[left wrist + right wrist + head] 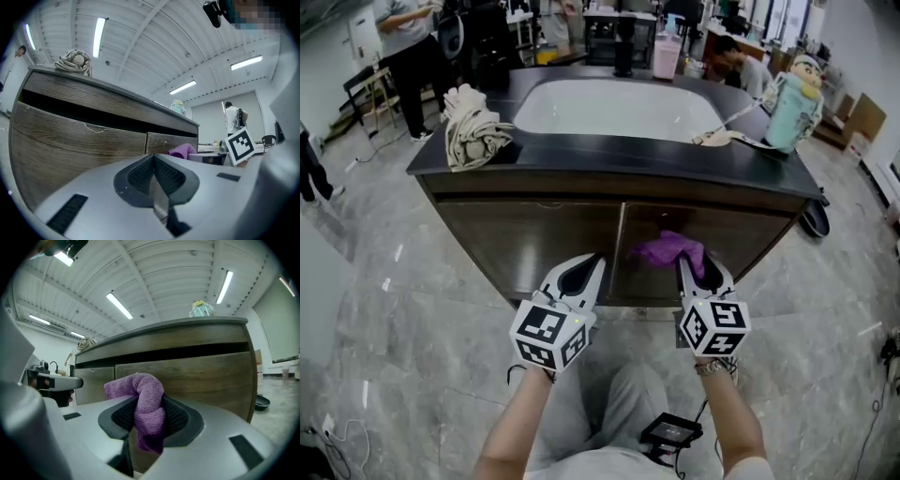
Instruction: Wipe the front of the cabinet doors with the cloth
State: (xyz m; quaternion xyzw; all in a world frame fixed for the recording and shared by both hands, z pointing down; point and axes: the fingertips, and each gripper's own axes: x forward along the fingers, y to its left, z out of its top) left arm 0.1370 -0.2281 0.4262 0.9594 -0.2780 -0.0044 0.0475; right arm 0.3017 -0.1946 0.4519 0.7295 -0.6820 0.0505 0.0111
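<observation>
My right gripper (697, 270) clamped on purple cloth (667, 249); right cabinet door (752, 240) straight ahead, centre frame. Left gripper (579, 274) pinched shut, empty, nearer left door (520, 246).

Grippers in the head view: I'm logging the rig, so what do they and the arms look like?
Left gripper and right gripper: pale grey shells, dark textured jaw pads, each with a black-and-white marker cube. Forearms unsleeved; a metallic wristband on the right wrist.
</observation>
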